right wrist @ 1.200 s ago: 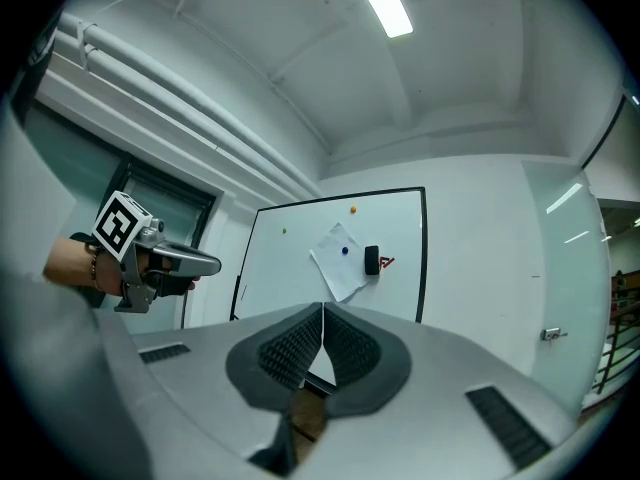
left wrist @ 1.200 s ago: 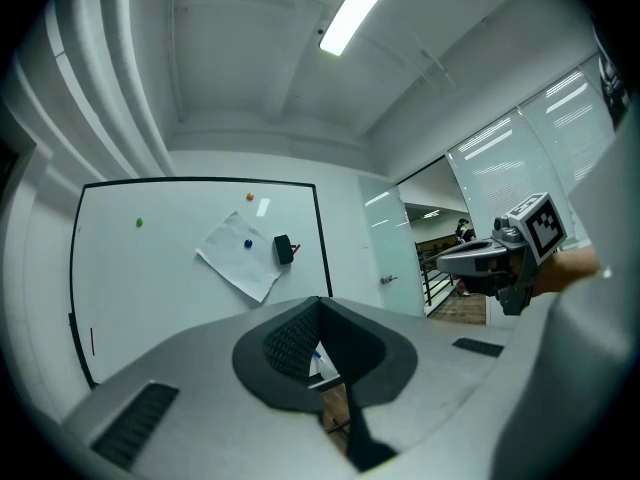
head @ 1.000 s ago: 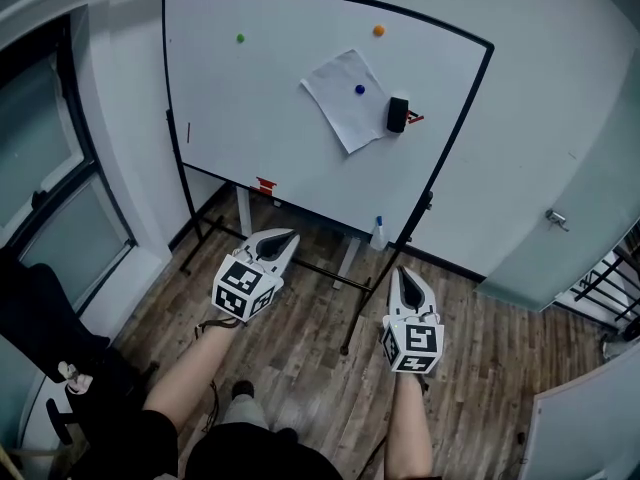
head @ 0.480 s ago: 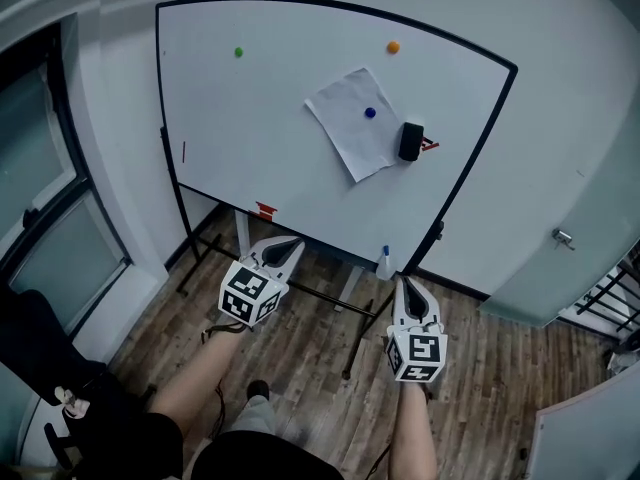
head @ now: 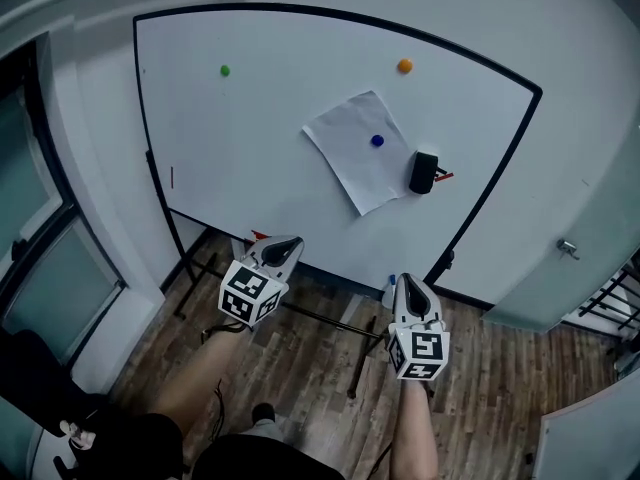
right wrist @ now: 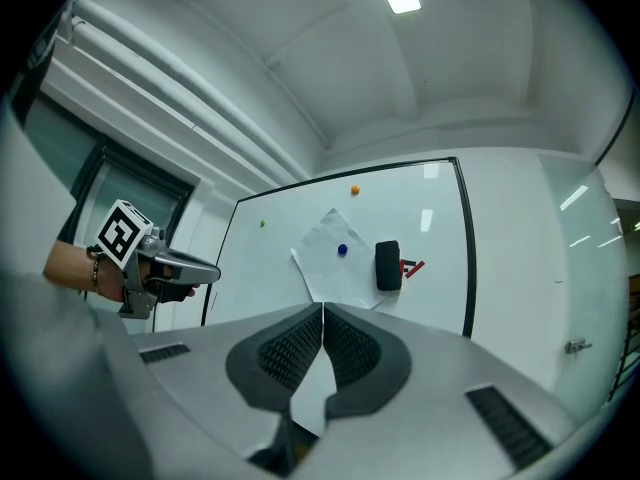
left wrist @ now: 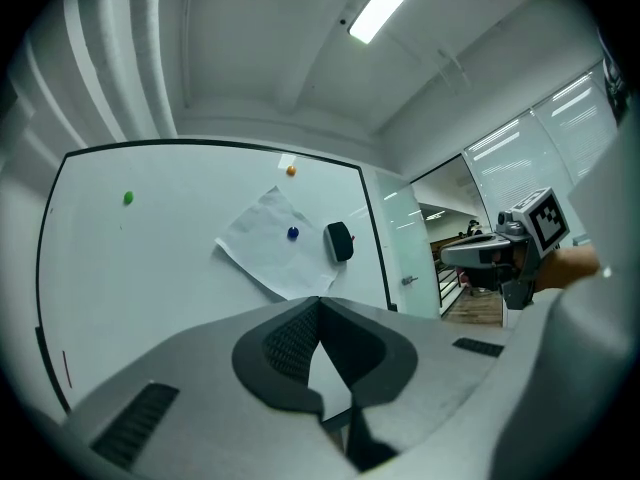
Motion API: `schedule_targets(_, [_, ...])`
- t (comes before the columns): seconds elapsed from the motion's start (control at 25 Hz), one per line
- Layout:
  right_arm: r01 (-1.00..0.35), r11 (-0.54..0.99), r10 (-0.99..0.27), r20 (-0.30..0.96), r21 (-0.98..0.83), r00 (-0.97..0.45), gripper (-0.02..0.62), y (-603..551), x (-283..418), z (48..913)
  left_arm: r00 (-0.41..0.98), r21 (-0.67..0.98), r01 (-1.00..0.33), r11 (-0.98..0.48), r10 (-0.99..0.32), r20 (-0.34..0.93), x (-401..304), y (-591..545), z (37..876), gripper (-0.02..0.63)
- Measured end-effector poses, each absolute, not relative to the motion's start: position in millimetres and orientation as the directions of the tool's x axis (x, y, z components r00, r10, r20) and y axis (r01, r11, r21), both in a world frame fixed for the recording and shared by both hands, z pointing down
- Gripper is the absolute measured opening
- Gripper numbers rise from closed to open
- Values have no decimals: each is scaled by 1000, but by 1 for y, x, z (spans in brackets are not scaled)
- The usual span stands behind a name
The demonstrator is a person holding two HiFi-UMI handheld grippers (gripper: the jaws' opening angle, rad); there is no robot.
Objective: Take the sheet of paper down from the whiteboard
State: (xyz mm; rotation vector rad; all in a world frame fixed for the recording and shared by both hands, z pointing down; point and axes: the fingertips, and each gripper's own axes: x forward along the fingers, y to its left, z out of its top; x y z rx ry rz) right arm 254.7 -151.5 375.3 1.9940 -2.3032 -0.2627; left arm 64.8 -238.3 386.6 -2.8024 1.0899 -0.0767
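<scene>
A white sheet of paper [head: 362, 152] hangs tilted on the whiteboard [head: 250, 138], pinned by a blue magnet [head: 377, 140]. It also shows in the left gripper view as the paper [left wrist: 265, 248] and in the right gripper view as the paper [right wrist: 335, 266]. My left gripper [head: 290, 242] is shut and empty, below the board's lower edge, left of the sheet. My right gripper [head: 406, 281] is shut and empty too, lower right, under the sheet. Both point level toward the board and stand well short of it.
A black eraser [head: 423, 172] sticks to the board right of the sheet, over red marks. An orange magnet [head: 404, 66] and a green magnet [head: 224, 70] sit higher up. The board's stand [head: 330, 320] rests on wood flooring. A window [head: 40, 258] is left, a door [head: 565, 268] right.
The whiteboard has grown larger and slid lower in the head view as I moved closer to it. Both grippers have gone forward with me, still shut.
</scene>
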Motion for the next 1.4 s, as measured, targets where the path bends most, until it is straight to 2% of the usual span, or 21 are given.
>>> schedule_targets(0.6, [-975, 77, -994, -55, 210, -91, 21, -244, 225, 360, 766, -150, -637, -756, -643, -11, 35, -340, 371, 12])
schedule_targets(1.4, [-969, 29, -995, -83, 247, -51, 21, -304, 220, 343, 750, -177, -655, -735, -661, -29, 17, -418, 352, 12])
